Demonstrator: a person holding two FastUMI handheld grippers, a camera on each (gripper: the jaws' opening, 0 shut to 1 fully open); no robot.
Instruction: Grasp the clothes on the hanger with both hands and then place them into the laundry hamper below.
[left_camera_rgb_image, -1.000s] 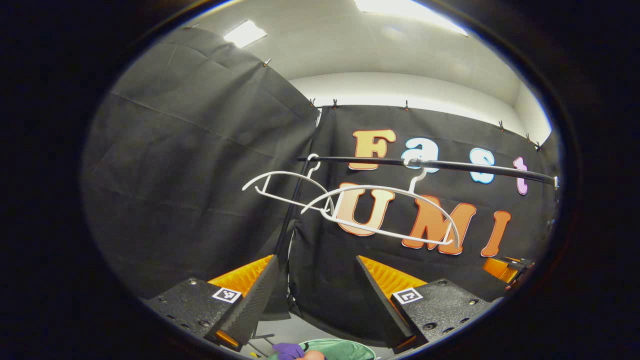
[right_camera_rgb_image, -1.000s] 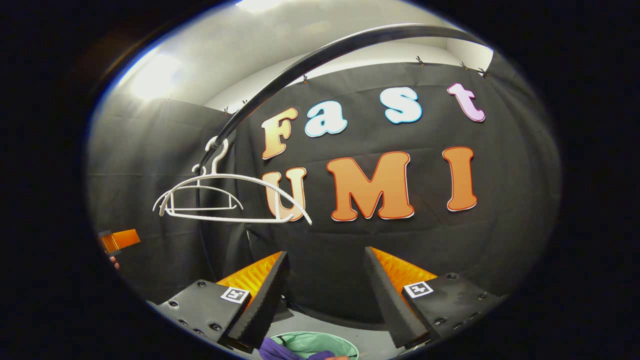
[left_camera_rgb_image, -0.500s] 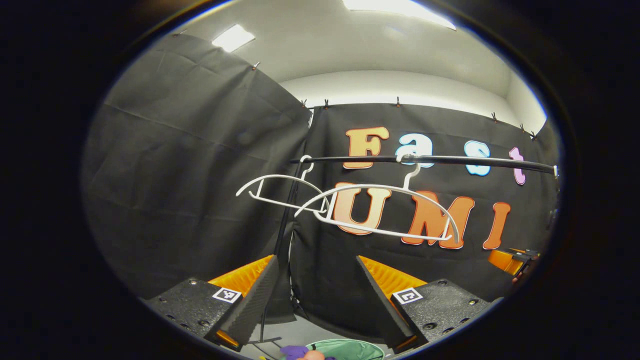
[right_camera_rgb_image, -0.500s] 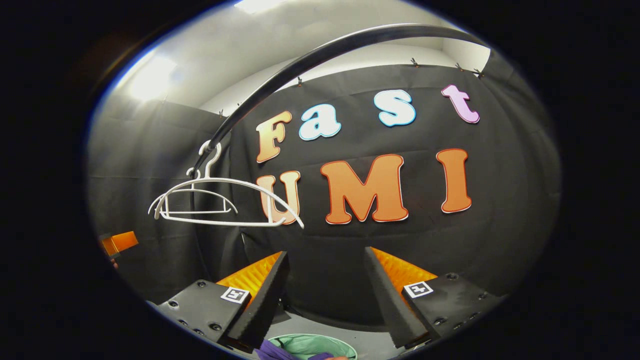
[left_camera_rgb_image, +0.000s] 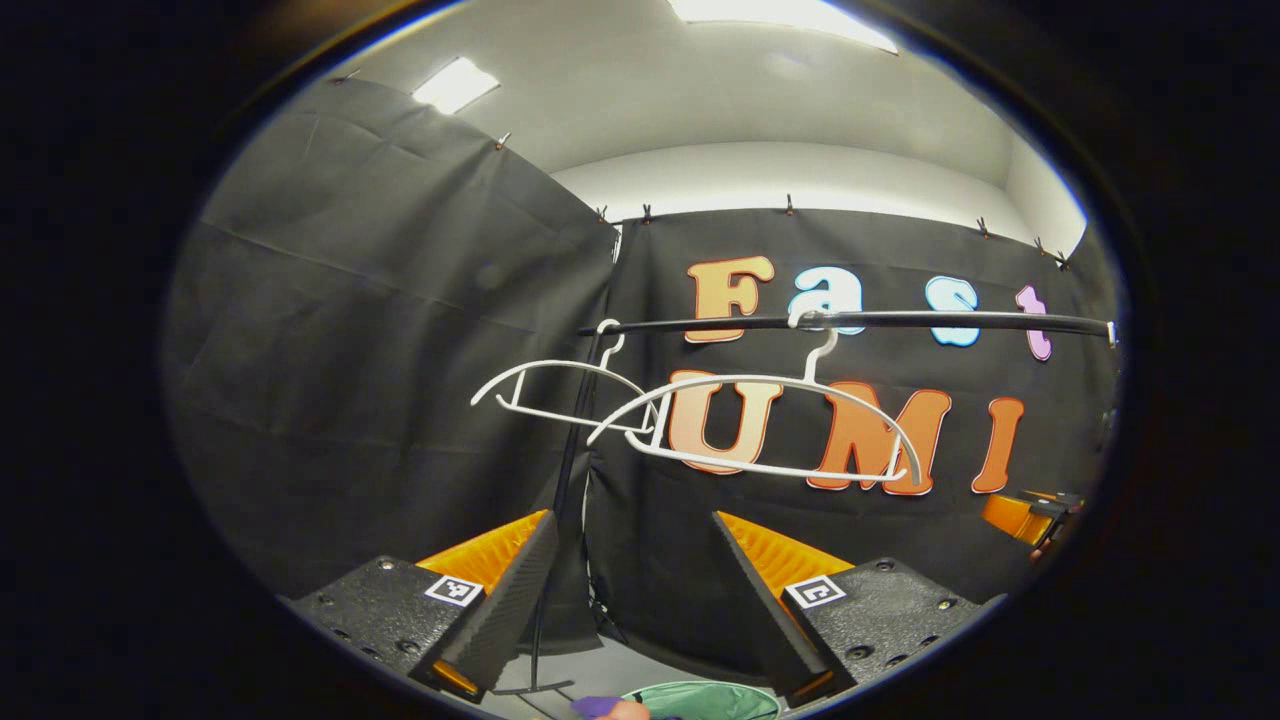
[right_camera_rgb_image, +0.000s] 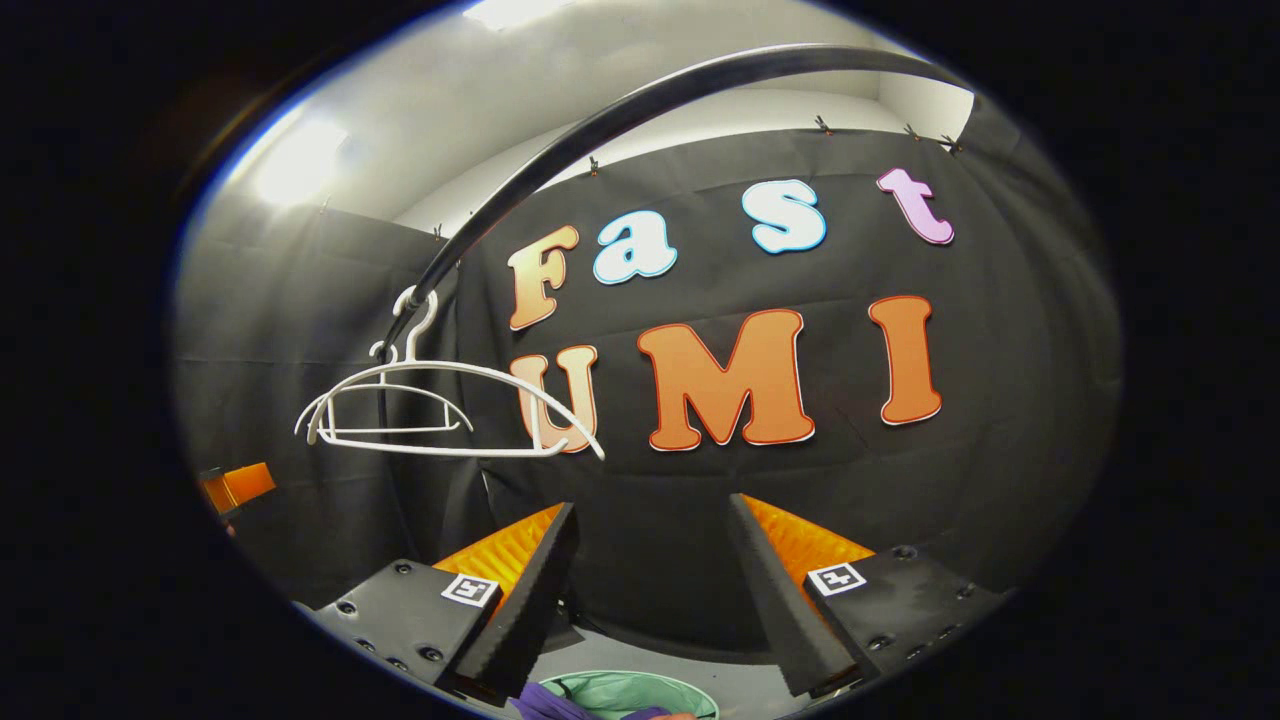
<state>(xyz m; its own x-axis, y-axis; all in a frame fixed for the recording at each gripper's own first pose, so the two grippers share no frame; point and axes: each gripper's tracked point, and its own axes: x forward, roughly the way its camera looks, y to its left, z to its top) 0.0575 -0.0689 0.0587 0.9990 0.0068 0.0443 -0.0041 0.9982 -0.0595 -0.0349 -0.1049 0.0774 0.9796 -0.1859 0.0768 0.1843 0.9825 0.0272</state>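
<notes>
Both white plastic hangers (left_camera_rgb_image: 760, 425) hang bare; purple clothes (right_camera_rgb_image: 545, 703) lie in the green laundry hamper (right_camera_rgb_image: 625, 692). Left gripper (left_camera_rgb_image: 632, 575) and right gripper (right_camera_rgb_image: 648, 570), both spread empty, seemingly need only withdraw.

both views face up toward shared hangers (left_camera_rgb_image: 760, 425).

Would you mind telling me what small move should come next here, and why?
Probably none beyond easing both grippers back to rest. Both hangers on the rail hang bare, purple clothes lie at the hamper below, and the left gripper and right gripper are open, holding nothing.
</notes>
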